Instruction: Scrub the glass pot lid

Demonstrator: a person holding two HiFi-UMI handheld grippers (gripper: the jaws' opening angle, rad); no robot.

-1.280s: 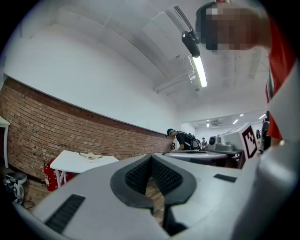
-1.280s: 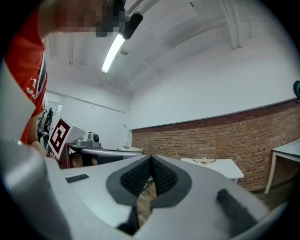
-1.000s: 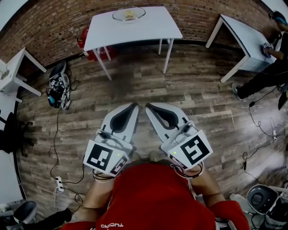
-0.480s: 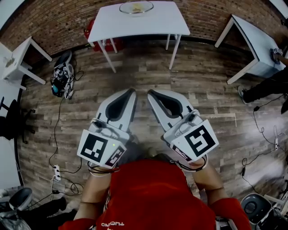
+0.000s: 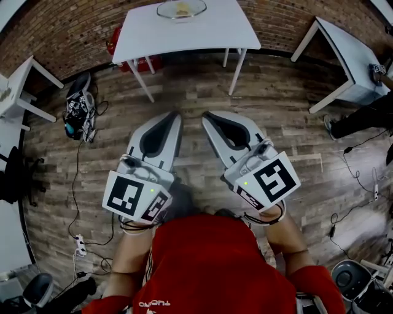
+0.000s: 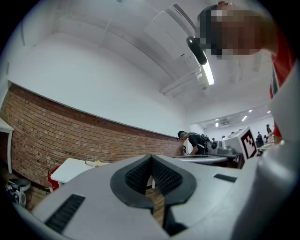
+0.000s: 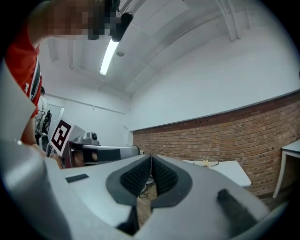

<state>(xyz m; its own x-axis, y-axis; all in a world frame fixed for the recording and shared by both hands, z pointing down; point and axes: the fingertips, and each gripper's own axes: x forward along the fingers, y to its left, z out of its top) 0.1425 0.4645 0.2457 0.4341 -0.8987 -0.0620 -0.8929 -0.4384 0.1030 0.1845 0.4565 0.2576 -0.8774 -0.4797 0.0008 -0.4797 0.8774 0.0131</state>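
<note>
Head view: a person in a red shirt stands on a wood-plank floor, a gripper in each hand held out low in front. The left gripper and the right gripper sit side by side at centre frame, tips near each other but apart.

Both gripper views: ribbed pads pressed together, nothing between them. Both tools are closed and empty.

Glass pot lid lies at the top edge of the frame, on the far side of a white table that stands against a brick wall. There is a yellowish patch at the lid, too small to identify. Lid and grippers are well apart, with open floor between them.

Change over the last second: the table has slid up the frame and looks a little broader, and the grippers have spread slightly. Jaws unchanged.

Reading: likely an approach toward the table. Scrubbing has not begun; no scrubber is in either gripper and the lid is untouched. The jaws would need to open before anything is picked up.
</note>
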